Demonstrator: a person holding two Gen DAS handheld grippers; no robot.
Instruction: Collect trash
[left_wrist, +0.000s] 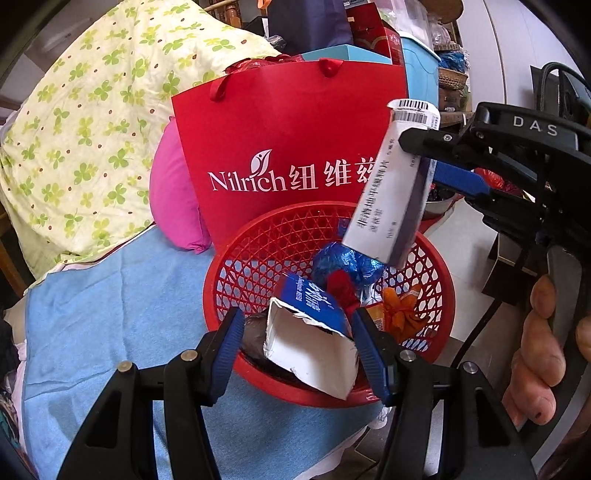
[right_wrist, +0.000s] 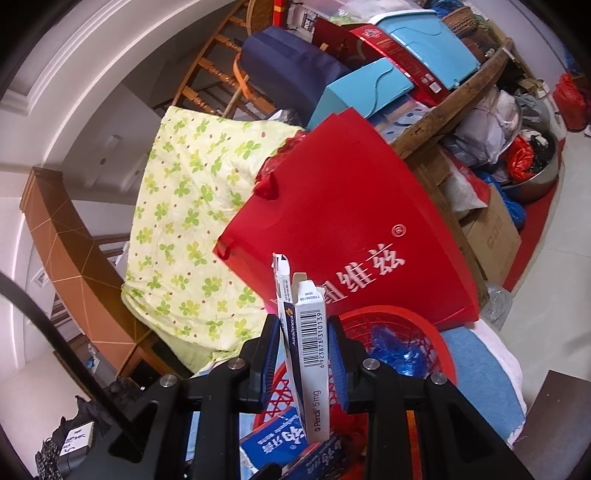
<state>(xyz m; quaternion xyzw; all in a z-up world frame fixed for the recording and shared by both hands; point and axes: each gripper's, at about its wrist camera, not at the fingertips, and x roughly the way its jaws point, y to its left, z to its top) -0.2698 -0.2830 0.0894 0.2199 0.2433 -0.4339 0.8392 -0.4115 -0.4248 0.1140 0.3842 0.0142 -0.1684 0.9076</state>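
One red mesh basket (left_wrist: 236, 280) sits on a blue towel (left_wrist: 110, 314), directly in front of one red paper bag (left_wrist: 288, 136).

Two cartons are in play. The right gripper (left_wrist: 421, 158) pinches a slim white medicine box (left_wrist: 391, 192) across its narrow sides, jaws closed on it. The box hangs above the basket's far rim, its long axis steeply tilted, barcoded flap end up and away from the basket.

The left gripper (left_wrist: 295, 354) stands half open at the basket's near rim, with a torn blue-and-white carton (left_wrist: 314, 336) between its pads; whether they actually press on it is hard to tell. The carton's torn, open end faces the camera.

Deeper in the basket lie one crumpled blue foil wrapper (left_wrist: 343, 266), one red scrap (left_wrist: 341, 286) and one orange wrapper (left_wrist: 400, 310).
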